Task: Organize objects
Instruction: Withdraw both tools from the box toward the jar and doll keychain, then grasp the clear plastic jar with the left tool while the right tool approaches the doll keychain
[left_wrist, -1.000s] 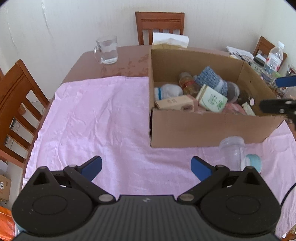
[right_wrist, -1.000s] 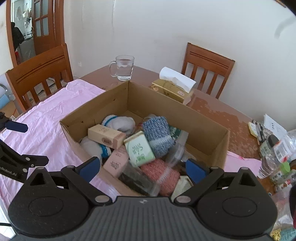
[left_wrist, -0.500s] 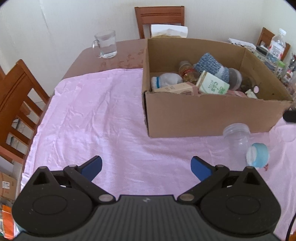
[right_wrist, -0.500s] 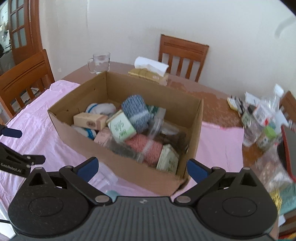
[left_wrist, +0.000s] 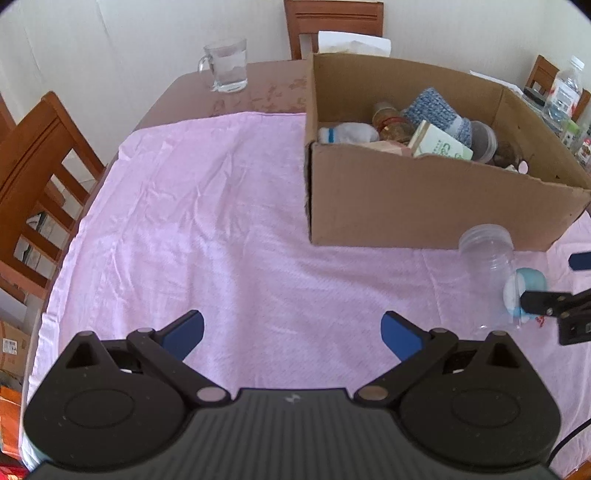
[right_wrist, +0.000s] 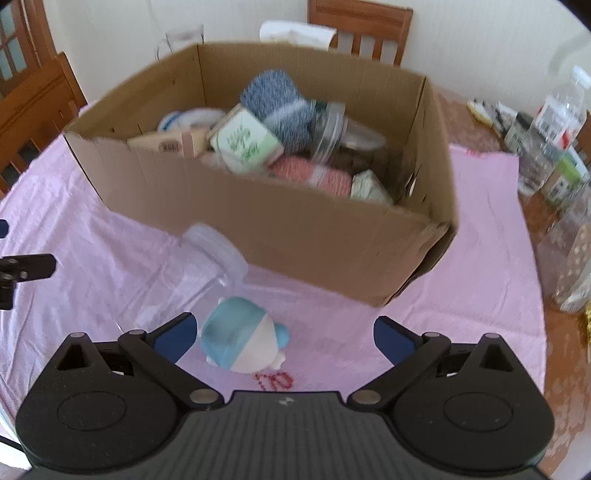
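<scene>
Left wrist view: your left gripper (left_wrist: 291, 330) hangs with its jaws spread wide and nothing between them, over bare pink cloth (left_wrist: 192, 221) at lower centre; the cardboard box (left_wrist: 424, 206) fills the upper right, packed with socks, cartons and jars; the clear plastic jar (left_wrist: 487, 266) lies on its side at right of frame, lidded end just beside the box's near wall, long axis running down the frame and slightly right; the small blue-and-white toy (left_wrist: 528, 284) sits at the jar's lower end, partly hidden by your right gripper (left_wrist: 554, 295) entering from the right edge; both things lie well off to the right of your left fingers; open cloth all the way between.

Right wrist view (some motion blur): your right gripper (right_wrist: 282, 338) is wide open, empty; the toy (right_wrist: 242, 338) lies at lower centre, between the fingers but hard against the left fingertip (right_wrist: 173, 338), whether touching I cannot tell; the jar (right_wrist: 192, 273) runs from just beside that fingertip up to the box wall (right_wrist: 295, 236); judged, this hand is far nearer both; free cloth to the right of the toy, box wall close ahead, bottles at the far right edge well apart.
</scene>
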